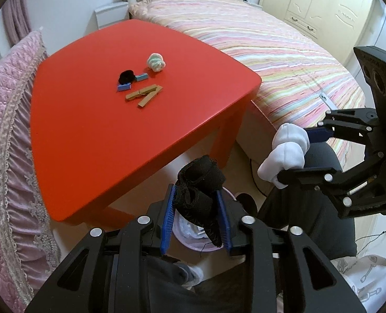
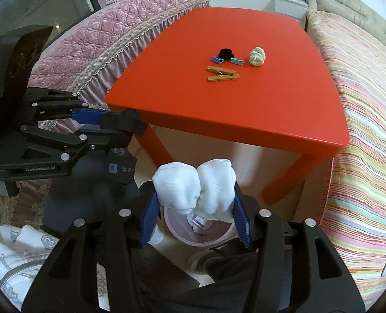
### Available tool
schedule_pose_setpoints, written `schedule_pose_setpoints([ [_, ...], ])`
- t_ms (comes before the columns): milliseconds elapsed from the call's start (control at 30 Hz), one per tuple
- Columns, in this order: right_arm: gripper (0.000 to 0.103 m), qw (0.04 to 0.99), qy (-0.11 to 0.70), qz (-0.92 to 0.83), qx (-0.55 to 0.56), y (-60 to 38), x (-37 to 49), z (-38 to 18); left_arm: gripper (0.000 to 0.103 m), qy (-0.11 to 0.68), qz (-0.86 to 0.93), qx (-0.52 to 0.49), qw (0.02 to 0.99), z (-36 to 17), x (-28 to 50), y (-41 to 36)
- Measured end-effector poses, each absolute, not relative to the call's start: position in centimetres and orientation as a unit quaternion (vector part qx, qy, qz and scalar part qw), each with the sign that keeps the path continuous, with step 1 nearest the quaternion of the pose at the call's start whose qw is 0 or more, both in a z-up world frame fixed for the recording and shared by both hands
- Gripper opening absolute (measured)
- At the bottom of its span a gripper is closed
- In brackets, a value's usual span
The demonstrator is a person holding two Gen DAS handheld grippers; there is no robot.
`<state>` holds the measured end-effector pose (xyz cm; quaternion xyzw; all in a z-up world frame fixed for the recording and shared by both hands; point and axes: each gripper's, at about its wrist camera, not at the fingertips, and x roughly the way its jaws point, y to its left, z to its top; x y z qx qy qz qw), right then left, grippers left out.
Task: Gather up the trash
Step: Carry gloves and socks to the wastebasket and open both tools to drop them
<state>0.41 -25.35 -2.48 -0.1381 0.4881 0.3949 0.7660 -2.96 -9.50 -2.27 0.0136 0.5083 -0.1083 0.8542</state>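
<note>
So, left wrist view: left gripper (image 1: pixel 196 216) is clamped on a black cloth wad (image 1: pixel 199 182), hanging right over the pink bin (image 1: pixel 193 237) by the red table (image 1: pixel 114 135) leg. More trash on the tabletop, well away from the bin — black bit (image 1: pixel 126 76), blue clips (image 1: pixel 124 87), wood pegs (image 1: pixel 144 94), pale wad (image 1: pixel 156 62).

Right wrist view: right gripper (image 2: pixel 194 203) pinches a white sock bundle (image 2: pixel 193 190), also above the bin (image 2: pixel 221 234). Judgement: centre each load over the bin opening, open jaws fully, one at a time, so nothing snags — esp. the frayed cloth.
</note>
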Motion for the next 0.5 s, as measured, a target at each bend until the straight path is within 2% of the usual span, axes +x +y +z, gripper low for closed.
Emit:
schedule_pose_setpoints([
  [67,0.076,0.766,0.488,0.395,-0.136,-25.4,0.5,-2.5,0.057,0.508,-0.106,0.015,0.855,-2.3,-2.9,-9.5],
  [100,0.080,0.767,0.489,0.393,-0.136,-25.4,0.5,-2.5,0.064,0.505,-0.106,0.013,0.856,-2.3,-2.9,-9.4],
  [133,0.085,0.767,0.490,0.391,-0.137,-25.5,0.6,-2.5,0.079,0.503,-0.104,0.011,0.858,-2.3,-2.9,-9.3],
  [167,0.089,0.766,0.492,0.390,-0.137,-25.5,0.7,-2.6,0.087,0.500,-0.100,0.009,0.860,-2.3,-2.9,-9.2],
  [200,0.092,0.765,0.494,0.389,-0.137,-25.6,0.8,-2.7,0.088,0.497,-0.095,0.009,0.863,-2.2,-2.9,-9.0],
  [500,0.095,0.765,0.500,0.383,-0.135,-25.7,0.8,-2.9,0.095,0.505,-0.088,0.004,0.859,-2.4,-2.7,-8.5],
])
